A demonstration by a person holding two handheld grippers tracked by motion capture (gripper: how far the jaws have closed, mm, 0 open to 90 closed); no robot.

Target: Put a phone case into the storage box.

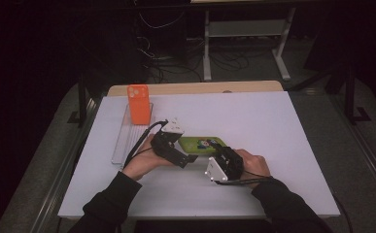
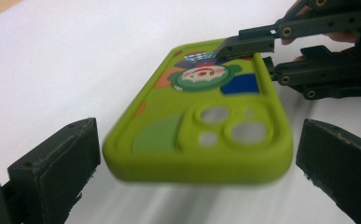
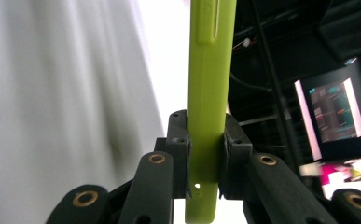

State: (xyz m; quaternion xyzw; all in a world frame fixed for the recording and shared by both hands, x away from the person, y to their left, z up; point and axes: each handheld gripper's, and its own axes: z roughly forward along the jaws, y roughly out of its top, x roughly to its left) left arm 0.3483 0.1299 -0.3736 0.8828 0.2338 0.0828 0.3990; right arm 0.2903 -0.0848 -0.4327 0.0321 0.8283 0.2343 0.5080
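Note:
A lime-green phone case point(image 1: 202, 143) with a cartoon print is held just above the white table, camera cut-outs toward my left gripper. My right gripper point(image 3: 206, 135) is shut on the case's thin edge point(image 3: 208, 84), its pads pressing both faces. In the left gripper view that right gripper point(image 2: 267, 53) clamps the case's far end. My left gripper point(image 2: 199, 140) stands open around the near end of the case point(image 2: 201, 116), with a gap between each pad and the case's sides. From above, the left gripper point(image 1: 188, 148) and right gripper point(image 1: 220, 151) meet at the case.
An orange phone case point(image 1: 138, 104) stands upright in a clear tray point(image 1: 122, 141) at the table's left. The white table top point(image 1: 273, 126) has free room to the right and near the front edge. Dark floor, cables and a table frame lie beyond.

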